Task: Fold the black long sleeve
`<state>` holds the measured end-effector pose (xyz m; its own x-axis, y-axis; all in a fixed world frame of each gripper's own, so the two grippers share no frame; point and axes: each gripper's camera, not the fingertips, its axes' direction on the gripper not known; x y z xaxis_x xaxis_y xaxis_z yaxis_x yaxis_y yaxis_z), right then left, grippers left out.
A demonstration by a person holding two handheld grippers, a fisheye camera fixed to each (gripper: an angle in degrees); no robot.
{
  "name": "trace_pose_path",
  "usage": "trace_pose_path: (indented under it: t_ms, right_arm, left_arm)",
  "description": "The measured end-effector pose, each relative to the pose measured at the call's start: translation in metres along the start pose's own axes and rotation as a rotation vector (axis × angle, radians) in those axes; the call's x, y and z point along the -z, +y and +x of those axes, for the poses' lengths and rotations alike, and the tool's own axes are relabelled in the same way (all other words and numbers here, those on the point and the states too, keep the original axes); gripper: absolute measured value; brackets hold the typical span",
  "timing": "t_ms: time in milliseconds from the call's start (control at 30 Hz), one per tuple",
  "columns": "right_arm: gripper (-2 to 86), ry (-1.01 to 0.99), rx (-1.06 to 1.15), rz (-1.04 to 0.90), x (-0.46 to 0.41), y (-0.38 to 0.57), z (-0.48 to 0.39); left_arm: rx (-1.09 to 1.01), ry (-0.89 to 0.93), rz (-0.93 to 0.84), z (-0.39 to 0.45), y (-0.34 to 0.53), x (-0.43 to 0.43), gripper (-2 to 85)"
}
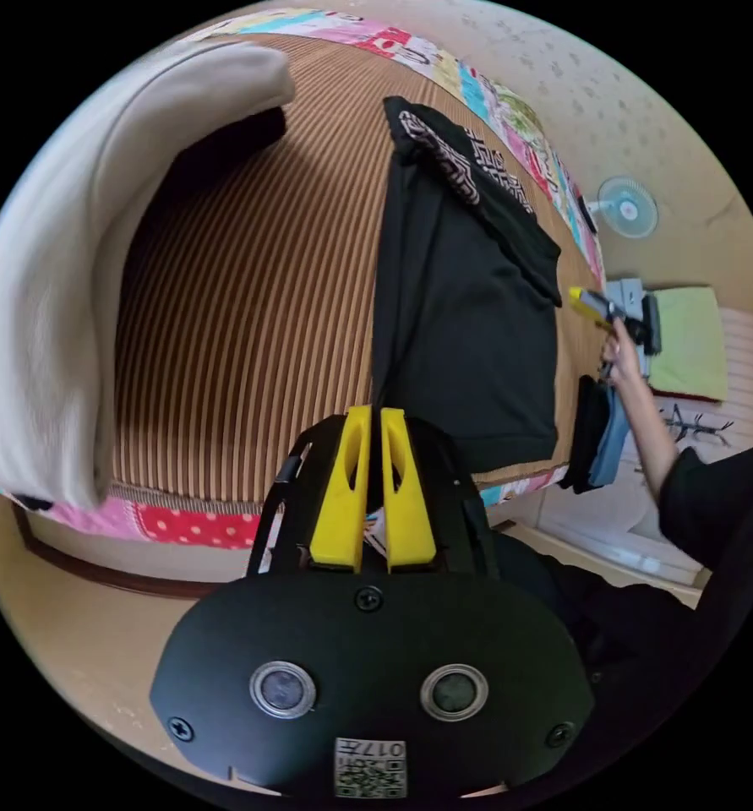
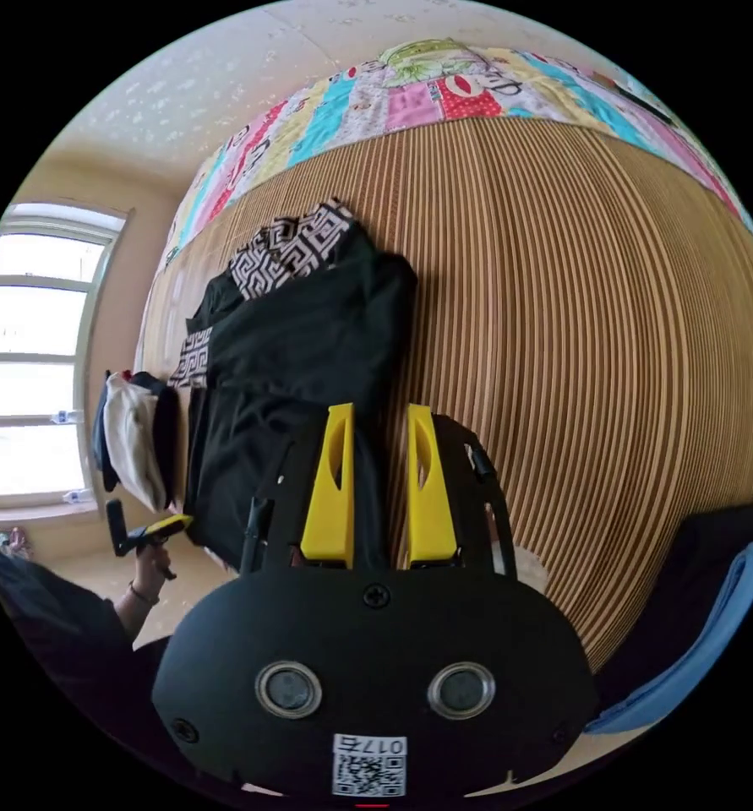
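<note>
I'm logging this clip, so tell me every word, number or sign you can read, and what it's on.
Sticker on the left gripper: a square code and a few characters, too small to read.
Sticker on the right gripper: the same, unreadable.
Patchwork quilt: printed letters, too blurred to quote.
Black long sleeve: a white geometric pattern, no words.

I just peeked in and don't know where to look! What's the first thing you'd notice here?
The black long-sleeve top with a black-and-white patterned band stands out first, lying partly folded on the brown striped mat. Right in front of the camera are the left gripper's bright yellow jaws, nearly together at the top's near edge. A big cream cushion curls along the mat's far side from the top.
</note>
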<state>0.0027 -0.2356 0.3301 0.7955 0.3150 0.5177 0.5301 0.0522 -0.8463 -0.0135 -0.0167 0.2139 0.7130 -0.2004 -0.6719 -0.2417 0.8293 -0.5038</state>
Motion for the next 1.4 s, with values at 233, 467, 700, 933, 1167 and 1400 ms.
trace_pose_path:
  t_ms: [233,467,700,933,1167,1400]
  right_arm:
    - [12.2,-0.098,-0.08,-0.334,-0.036,0.144,0.06]
    - [12.8,-0.203,-0.138,-0.272,-0.045,0.158,0.088]
    - [11.2,-0.162,-0.033,-0.22,-0.044,0.153,0.089]
    - [3.5,-0.283,-0.089,-0.24,-0.062,0.158,0.122]
    - [1.2,-0.722,-0.259,-0.195,-0.017,0.253,0.172]
    - [0.9,-1.271,-0.411,0.479,-0.013,0.243,0.191]
  left_arm:
    - [-0.041,0.095,0.019,-0.029,0.012,0.0,11.7]
    - [-0.108,0.139,-0.108,-0.043,-0.002,-0.02,9.9]
    - [-0.127,0.07,-0.081,-0.052,-0.007,-0.009,11.4]
    - [0.063,0.317,-0.137,-0.096,-0.019,-0.028,3.9]
    - [0.142,0.647,-0.214,-0.127,0.043,0.002,3.4]
    - [0.146,1.039,0.237,-0.113,-0.003,0.037,0.0]
